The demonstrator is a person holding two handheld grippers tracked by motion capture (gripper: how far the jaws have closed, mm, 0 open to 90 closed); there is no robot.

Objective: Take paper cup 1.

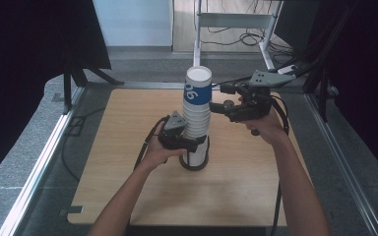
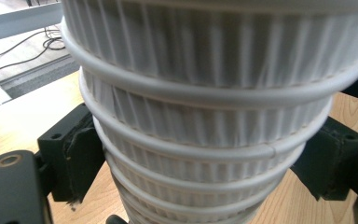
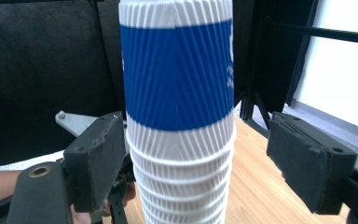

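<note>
My high view looks forward and down over the wooden table (image 1: 128, 196). My left gripper view sits very close to the stack of paper cups (image 2: 205, 116), low on it. My right gripper view faces the same stack (image 3: 179, 116) higher up, level, slightly farther off.

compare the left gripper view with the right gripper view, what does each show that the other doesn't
Left gripper view alone: the plain white ribbed lower cups close up, rolled rims stacked, both jaws tight against them.

Right gripper view alone: the top cup with its blue band, the jaws apart on either side, a gap showing at the right one.

Both: the same cup stack and the wooden table.
</note>
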